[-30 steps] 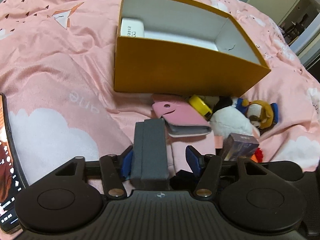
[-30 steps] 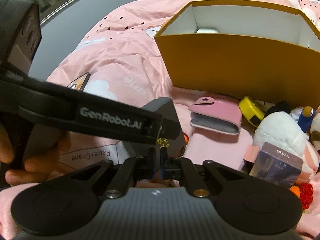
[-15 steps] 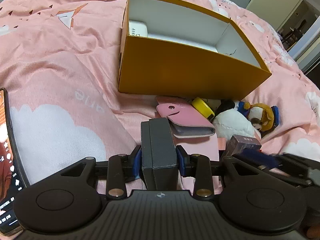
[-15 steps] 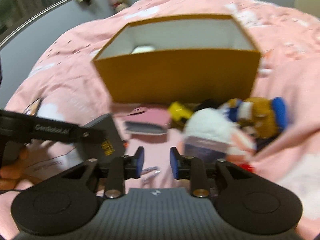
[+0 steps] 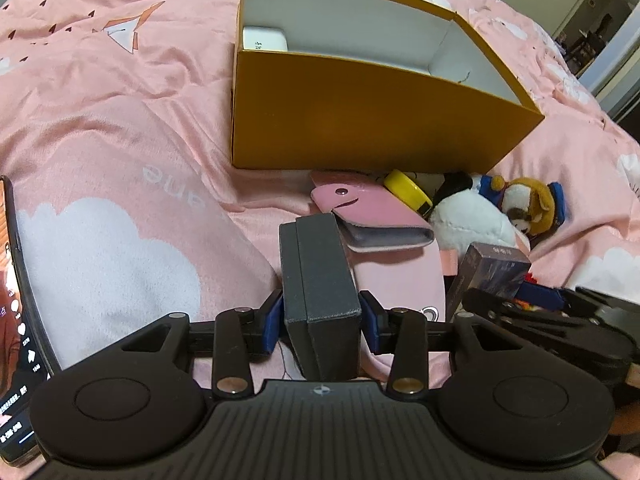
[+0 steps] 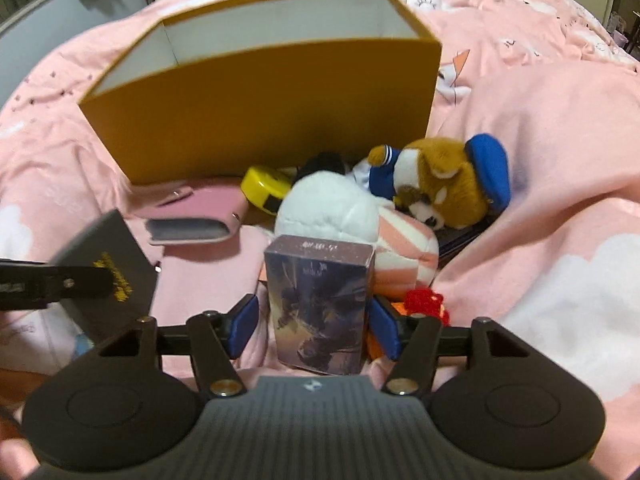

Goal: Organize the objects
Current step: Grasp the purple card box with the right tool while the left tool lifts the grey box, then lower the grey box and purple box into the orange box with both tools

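Two grippers over a pink cloud-print quilt [image 5: 120,128], doorway far right.
My left gripper [image 5: 320,320], jaws just eased wider, clamps the dark grey box [image 5: 320,280]; my right gripper [image 6: 316,326], jaws just widened, straddles the printed box [image 6: 320,304] untouched, near the orange box [image 5: 360,128].

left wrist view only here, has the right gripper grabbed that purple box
Observer: No. The right gripper straddles the purple box. Its jaws have just been opening, and there is a gap at each pad.
Operator: what's the red bit beside it
Observer: A red knitted thing lies by the right-hand pad, with something orange under it.
Operator: anything on the dark box's flat face
Observer: The dark box has gold print, too blurred to read.
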Available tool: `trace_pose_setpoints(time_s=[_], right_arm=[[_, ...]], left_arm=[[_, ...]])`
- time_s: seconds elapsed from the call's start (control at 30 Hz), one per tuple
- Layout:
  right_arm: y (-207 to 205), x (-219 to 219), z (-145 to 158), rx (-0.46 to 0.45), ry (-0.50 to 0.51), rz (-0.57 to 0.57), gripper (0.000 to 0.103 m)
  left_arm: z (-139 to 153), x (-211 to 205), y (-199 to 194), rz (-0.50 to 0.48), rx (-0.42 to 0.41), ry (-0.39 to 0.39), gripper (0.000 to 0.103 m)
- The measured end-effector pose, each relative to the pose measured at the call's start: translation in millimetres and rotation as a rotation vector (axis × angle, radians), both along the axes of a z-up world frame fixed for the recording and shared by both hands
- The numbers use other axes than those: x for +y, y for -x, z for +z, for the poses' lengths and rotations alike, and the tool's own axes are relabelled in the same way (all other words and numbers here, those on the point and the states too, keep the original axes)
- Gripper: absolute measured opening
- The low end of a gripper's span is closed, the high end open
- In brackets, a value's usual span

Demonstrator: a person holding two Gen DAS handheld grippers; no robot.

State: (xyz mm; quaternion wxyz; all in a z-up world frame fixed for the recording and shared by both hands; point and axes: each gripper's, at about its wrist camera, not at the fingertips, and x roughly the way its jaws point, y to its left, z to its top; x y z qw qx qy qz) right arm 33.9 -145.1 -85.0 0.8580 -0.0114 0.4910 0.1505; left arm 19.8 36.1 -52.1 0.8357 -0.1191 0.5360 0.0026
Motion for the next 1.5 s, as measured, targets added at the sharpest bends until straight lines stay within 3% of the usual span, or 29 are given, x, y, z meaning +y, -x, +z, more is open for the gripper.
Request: trace_pose_setpoints(time_s=[0.17,0.4,0.7,0.97,1.27,1.5], right_arm=[[-7,10,-10,-0.004,0.045,0.006,0.068],[-5,10,-8,-0.019,0.067,0.0,0.062],[7,5,37,-0.152,0.006,0.067,0.062],[-13,0,75,-0.176,-0.098,0.113,0.062],[-52,13,127,-0.224,-0.17,0.195,0.062],[-108,27,153,-0.225,-0.188,0.2,0.062]], left_arm=[[-1,-2,-1,-0.015,-0.001,-0.003,0.041],[5,-1,4,-0.018,-0.039,0.007,0.039],[33,3,11,-0.042,-0.177,0.03,0.037],[68,2,6,-0.067,-0.308,0.071,0.037],[114,13,-29,-0.136,-0.395,0.125,0.037],[133,27,-90,-0.175,-0.41,0.109,0.037]])
